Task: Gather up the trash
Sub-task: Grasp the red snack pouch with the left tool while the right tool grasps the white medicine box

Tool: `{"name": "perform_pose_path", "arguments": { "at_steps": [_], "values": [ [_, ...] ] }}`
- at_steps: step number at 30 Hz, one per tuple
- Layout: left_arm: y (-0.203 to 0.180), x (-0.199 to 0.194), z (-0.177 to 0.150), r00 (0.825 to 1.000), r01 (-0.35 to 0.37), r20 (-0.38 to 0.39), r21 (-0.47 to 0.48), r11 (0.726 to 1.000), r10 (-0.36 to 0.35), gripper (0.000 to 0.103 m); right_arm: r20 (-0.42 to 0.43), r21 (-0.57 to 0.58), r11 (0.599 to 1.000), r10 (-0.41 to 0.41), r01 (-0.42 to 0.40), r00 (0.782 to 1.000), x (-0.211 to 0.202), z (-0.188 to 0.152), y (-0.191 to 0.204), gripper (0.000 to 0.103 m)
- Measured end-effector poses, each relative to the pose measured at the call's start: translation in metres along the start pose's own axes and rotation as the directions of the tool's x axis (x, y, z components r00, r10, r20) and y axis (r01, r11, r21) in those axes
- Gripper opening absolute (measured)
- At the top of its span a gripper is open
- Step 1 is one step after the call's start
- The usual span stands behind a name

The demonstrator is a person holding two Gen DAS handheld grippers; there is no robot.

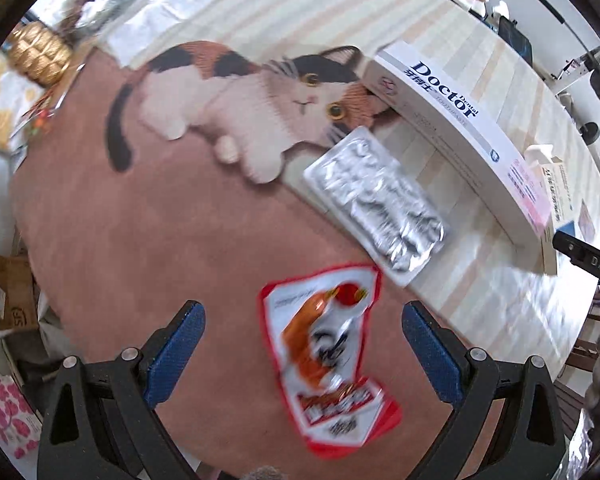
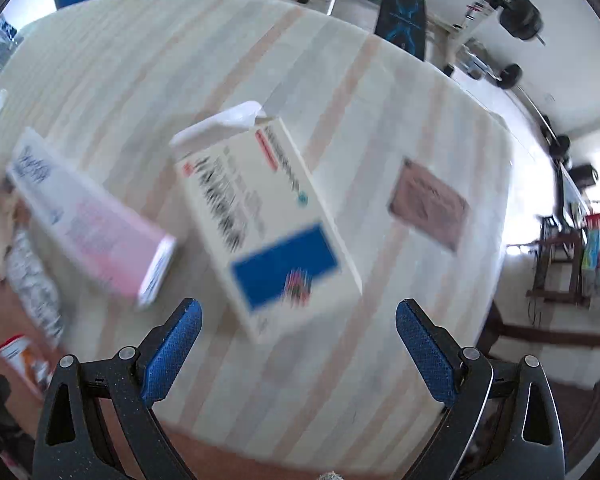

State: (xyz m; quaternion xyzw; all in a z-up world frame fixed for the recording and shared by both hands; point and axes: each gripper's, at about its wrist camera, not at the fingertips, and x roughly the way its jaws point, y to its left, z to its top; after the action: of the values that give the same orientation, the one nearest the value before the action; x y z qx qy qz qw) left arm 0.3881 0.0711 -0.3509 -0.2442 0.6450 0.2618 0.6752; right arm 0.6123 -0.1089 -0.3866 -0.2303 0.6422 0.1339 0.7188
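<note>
Left gripper [image 1: 303,350]: jaws spread wide apart, nothing between the pads; I hold it above the brown mat [image 1: 140,240].
Snack wrapper [image 1: 326,360]: red and white, crumpled, flat on the brown mat, lying in the gap between my left fingers [image 1: 176,354] without touching either.
Blister pack [image 1: 374,204]: silver foil, beyond the wrapper, straddling the mat edge and the striped tablecloth [image 1: 480,280].
Cat print [image 1: 240,104]: calico figure on the mat, its chin just beside the blister pack.
Toothpaste box [image 1: 456,128]: long and white, marked "Doctor", on the tablecloth beyond the blister pack; one end overlaps the cat's ear.
Right gripper [image 2: 298,354]: jaws wide apart, empty; I hold it over the striped tablecloth.
Medicine box [image 2: 268,224]: white with a blue panel, blurred, just ahead of my right fingers [image 2: 426,356], one flap open at its far end.
Brown card [image 2: 428,204]: flat on the cloth, farther right, apart from the medicine box.
</note>
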Motion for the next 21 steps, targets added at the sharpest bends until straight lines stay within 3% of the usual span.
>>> {"name": "perform_pose_path", "arguments": {
  "at_steps": [5, 8, 11, 15, 19, 21],
  "values": [
    [-0.006, 0.013, 0.012, 1.0, -0.019, -0.022, 0.016, 1.0, 0.019, 0.101, 0.0, -0.029, 0.998, 0.054, -0.054, 0.999, 0.026, 0.023, 0.008, 0.099],
    [-0.003, 0.018, 0.015, 0.999, -0.021, -0.03, 0.01, 1.0, 0.021, 0.101, 0.01, 0.019, 0.994, 0.111, -0.111, 0.994, 0.027, 0.021, 0.003, 0.088],
    [0.005, 0.02, 0.014, 0.999, -0.011, -0.035, 0.002, 1.0, 0.011, 0.101, -0.011, 0.066, 0.992, 0.104, -0.103, 0.995, 0.024, 0.009, -0.007, 0.087],
    [0.022, 0.017, -0.008, 0.999, 0.016, -0.05, -0.021, 1.0, -0.017, 0.101, -0.071, 0.19, 0.97, 0.166, -0.15, 0.984, 0.018, -0.04, -0.021, 0.087],
    [0.037, 0.033, -0.027, 0.989, 0.078, -0.121, -0.082, 0.994, -0.087, 0.101, -0.099, 0.292, 0.938, 0.224, -0.186, 0.97, 0.013, -0.097, -0.027, 0.087],
    [0.036, 0.047, -0.031, 0.98, 0.103, -0.159, -0.099, 0.99, -0.118, 0.099, -0.099, 0.303, 0.936, 0.218, -0.179, 0.971, 0.014, -0.11, -0.026, 0.088]
  ]
}}
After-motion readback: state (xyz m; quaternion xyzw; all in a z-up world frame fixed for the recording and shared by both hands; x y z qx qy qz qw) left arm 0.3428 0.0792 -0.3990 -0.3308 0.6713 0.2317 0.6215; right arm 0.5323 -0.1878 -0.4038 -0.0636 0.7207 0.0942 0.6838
